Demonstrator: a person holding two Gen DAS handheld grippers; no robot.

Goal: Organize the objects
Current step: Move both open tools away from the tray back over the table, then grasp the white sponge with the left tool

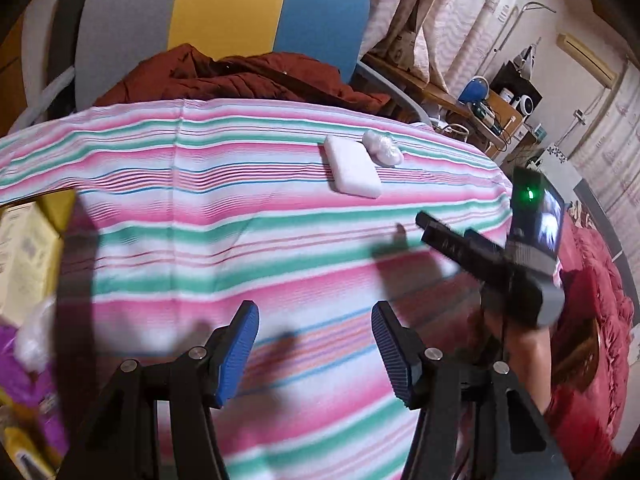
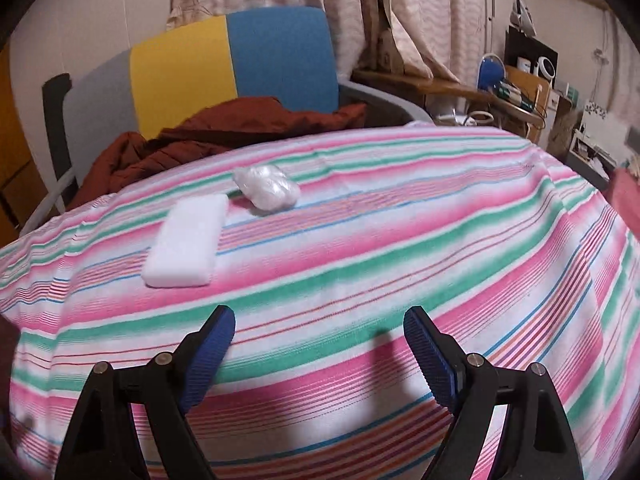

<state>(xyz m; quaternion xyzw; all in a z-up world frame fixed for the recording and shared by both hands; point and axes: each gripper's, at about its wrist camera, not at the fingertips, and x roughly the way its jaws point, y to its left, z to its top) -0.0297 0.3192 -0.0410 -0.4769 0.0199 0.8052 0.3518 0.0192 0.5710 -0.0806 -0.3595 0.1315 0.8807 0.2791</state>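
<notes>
A white rectangular sponge block (image 1: pixel 353 169) (image 2: pixel 185 237) lies flat on the striped cloth (image 1: pixel 248 216) (image 2: pixel 380 248) that covers the table. Just beyond it rests a crumpled clear plastic bag (image 1: pixel 382 147) (image 2: pixel 267 188), close to the block's far end. My left gripper (image 1: pixel 315 350) hovers over the near part of the cloth, open, with nothing between its blue pads (image 1: pixel 237 354). My right gripper (image 2: pixel 319 354) is also open and empty, nearer than the block and to its right. In the left wrist view the right gripper's black fingers (image 1: pixel 444 240) reach in from the right, held by a hand (image 1: pixel 524 344).
A chair (image 1: pixel 224 12) (image 2: pixel 240 60) with grey, yellow and blue panels stands behind the table, a rust-brown jacket (image 1: pixel 248 76) (image 2: pixel 192 140) heaped on it. A yellow box (image 1: pixel 28 248) and purple packaging (image 1: pixel 24 384) sit at the left edge. Cluttered shelves (image 2: pixel 520 92) stand at the back right.
</notes>
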